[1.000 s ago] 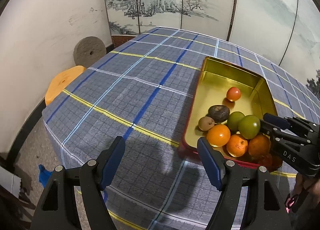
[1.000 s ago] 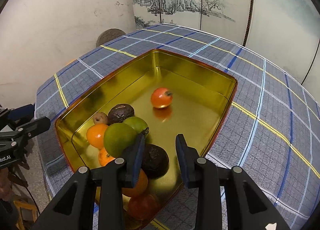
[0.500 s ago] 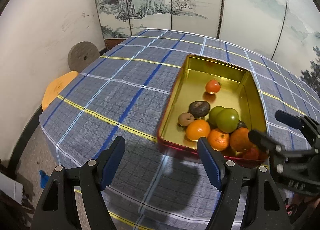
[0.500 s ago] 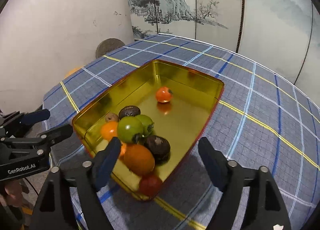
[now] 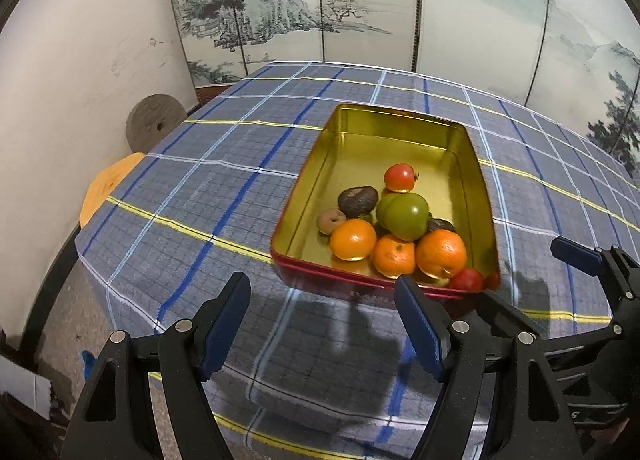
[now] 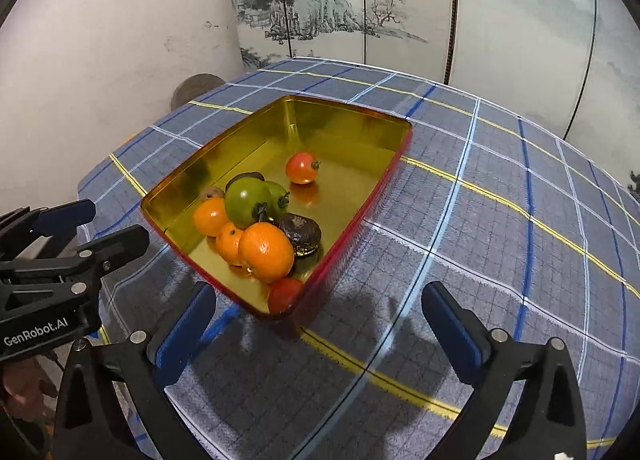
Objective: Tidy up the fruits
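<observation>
A gold tin tray with red outer walls sits on the plaid tablecloth. Piled at its near end are three oranges, a green fruit, two dark brown fruits and a red fruit in the corner. A red tomato lies apart, farther in. My left gripper hangs open before the tray's near wall, holding nothing. My right gripper hovers at the tray's near corner. Its jaws are opening wide with nothing between them. The big orange and a dark fruit lie just beyond it.
The table's left edge drops to the floor, where an orange stool and a grey round disc stand by the wall. A painted folding screen closes off the back. Bare cloth stretches right of the tray.
The right jaws, close around a dark fruit over the tray, have opened wide and pulled back; that fruit now lies in the tray. The left gripper has drawn back too.
</observation>
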Demonstrator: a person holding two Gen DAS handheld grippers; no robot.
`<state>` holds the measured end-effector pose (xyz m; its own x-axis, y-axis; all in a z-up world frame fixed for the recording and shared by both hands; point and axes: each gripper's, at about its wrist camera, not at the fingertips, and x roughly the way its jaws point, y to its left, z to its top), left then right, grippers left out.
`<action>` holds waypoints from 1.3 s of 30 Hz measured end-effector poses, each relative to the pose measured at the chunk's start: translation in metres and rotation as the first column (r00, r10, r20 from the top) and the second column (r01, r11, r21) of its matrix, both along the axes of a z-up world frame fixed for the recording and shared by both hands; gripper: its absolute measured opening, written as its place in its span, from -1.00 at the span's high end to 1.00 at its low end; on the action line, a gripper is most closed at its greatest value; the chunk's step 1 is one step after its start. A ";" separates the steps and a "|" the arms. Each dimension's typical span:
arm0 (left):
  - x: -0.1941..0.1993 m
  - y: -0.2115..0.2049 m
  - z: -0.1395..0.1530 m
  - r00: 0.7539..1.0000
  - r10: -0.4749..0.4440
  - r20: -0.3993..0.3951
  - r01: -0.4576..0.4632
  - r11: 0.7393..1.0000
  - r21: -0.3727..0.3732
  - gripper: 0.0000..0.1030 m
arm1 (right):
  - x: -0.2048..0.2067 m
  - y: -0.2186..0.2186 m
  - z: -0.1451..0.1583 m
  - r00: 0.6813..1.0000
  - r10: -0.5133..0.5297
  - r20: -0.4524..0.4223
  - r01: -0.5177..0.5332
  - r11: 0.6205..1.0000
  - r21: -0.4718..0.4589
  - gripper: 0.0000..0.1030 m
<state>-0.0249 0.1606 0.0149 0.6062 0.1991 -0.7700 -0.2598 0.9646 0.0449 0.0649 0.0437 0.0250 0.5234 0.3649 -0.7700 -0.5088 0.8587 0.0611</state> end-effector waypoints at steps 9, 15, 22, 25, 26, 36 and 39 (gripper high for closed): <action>-0.003 -0.007 -0.003 1.000 -0.011 -0.007 0.011 1.000 0.006 -0.46 | -0.010 -0.002 -0.003 1.000 -0.002 -0.002 0.002 1.000 0.000 -0.99; -0.004 -0.006 -0.003 1.000 -0.004 -0.003 0.004 1.000 0.009 -0.46 | -0.010 0.000 -0.006 1.000 -0.006 -0.007 0.006 1.000 -0.011 -0.99; -0.004 -0.004 -0.004 1.000 0.001 0.001 -0.001 1.000 0.020 -0.46 | -0.011 0.002 -0.011 1.000 0.002 -0.016 -0.002 1.000 -0.020 -0.99; -0.004 -0.004 -0.004 1.000 0.004 0.001 -0.004 1.000 0.021 -0.46 | -0.012 0.004 -0.012 1.000 0.004 -0.015 -0.004 1.000 -0.027 -0.99; -0.004 -0.004 -0.004 1.000 0.004 0.001 -0.004 1.000 0.021 -0.46 | -0.012 0.003 -0.011 1.000 0.004 -0.016 -0.004 1.000 -0.023 -0.99; -0.004 -0.004 -0.007 1.000 -0.002 -0.005 0.002 1.000 0.020 -0.46 | -0.013 0.004 -0.012 1.000 0.005 -0.016 -0.006 1.000 -0.024 -0.99; -0.004 -0.005 -0.008 1.000 -0.006 -0.005 0.006 1.000 0.017 -0.46 | -0.013 0.004 -0.014 1.000 0.006 -0.018 -0.006 1.000 -0.026 -0.99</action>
<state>-0.0284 0.1555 0.0069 0.6032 0.2091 -0.7697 -0.2541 0.9651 0.0630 0.0515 0.0476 0.0111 0.5074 0.3480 -0.7883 -0.5132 0.8569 0.0479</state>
